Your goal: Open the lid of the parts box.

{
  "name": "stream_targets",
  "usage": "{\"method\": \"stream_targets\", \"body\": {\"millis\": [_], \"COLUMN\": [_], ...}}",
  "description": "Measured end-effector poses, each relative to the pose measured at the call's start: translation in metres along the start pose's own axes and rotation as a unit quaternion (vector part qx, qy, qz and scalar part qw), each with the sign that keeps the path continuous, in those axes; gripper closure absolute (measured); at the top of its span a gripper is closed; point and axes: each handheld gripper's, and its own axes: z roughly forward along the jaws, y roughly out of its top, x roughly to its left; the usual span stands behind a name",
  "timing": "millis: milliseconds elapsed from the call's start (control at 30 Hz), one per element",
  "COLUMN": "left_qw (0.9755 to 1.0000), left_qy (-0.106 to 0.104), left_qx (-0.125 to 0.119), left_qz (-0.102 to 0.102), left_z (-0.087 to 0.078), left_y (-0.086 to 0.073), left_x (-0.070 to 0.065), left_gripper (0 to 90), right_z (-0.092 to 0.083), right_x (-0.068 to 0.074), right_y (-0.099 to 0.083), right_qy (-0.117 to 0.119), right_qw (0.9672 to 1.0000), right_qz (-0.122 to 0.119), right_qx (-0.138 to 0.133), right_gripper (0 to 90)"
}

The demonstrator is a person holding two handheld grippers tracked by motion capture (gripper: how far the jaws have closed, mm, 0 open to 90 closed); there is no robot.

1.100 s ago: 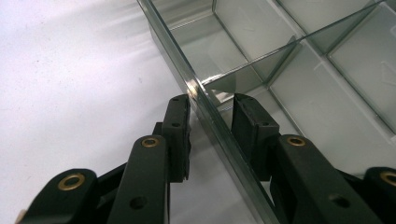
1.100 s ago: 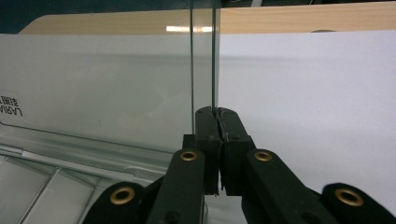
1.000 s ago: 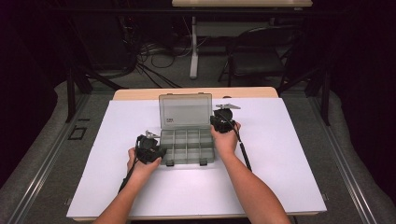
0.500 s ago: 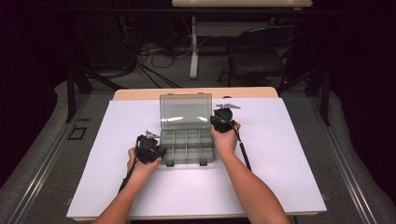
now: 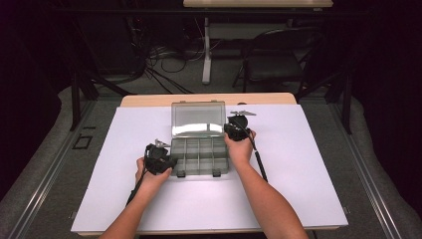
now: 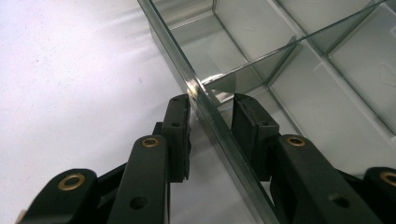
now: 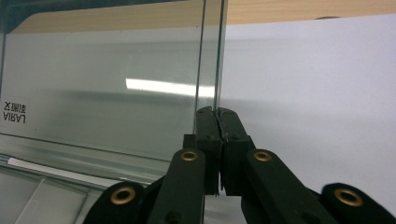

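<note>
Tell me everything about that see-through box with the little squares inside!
The clear plastic box sits open on the white table. Thin walls split its empty tray into compartments, and two dark latches line its near edge. Its lid stands upright. The left gripper straddles its side wall; the right gripper presses shut against the lid's edge.

1. A clear, grey-tinted plastic organizer box (image 5: 199,157) lies at the centre of the high view, on the white table cover.
2. Its base is flat and open, split by thin walls into rows of small compartments; those in sight look empty.
3. Two dark latches sit on its near edge, at the bottom of the box in the high view.
4. The lid (image 5: 197,119) stands raised from the far hinge, nearly upright, just above the base in the frame.
5. The lid is see-through, with a small printed label low on the left in the right gripper view.
</note>
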Motion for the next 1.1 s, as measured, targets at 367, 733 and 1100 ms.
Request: {"method": "stream_targets", "body": {"millis": [367, 733, 1100], "left_qw": [1.0000, 1.0000, 1.0000], "left_qy": [-0.002, 0.000, -0.001], "left_qx": [0.000, 0.000, 0.000], "left_qz": [-0.003, -0.001, -0.004], "left_z": [0.0001, 0.0000, 0.0000], "left_y": [-0.0001, -0.0002, -0.0003], "left_x": [-0.0002, 0.0000, -0.0004], "left_gripper": [67.6, 67.6, 67.6], "right_z": [0.0073, 0.0099, 0.0098], "right_x": [-0.0021, -0.0018, -0.0017], "right_y": [-0.0040, -0.0085, -0.0087], "right_qy": [-0.001, -0.006, -0.007], "right_qw": [1.0000, 0.9999, 0.9999], "right_qz": [0.005, 0.003, 0.003], "right_qx": [0.007, 0.009, 0.009], "right_gripper": [89.4, 89.5, 89.4]}}
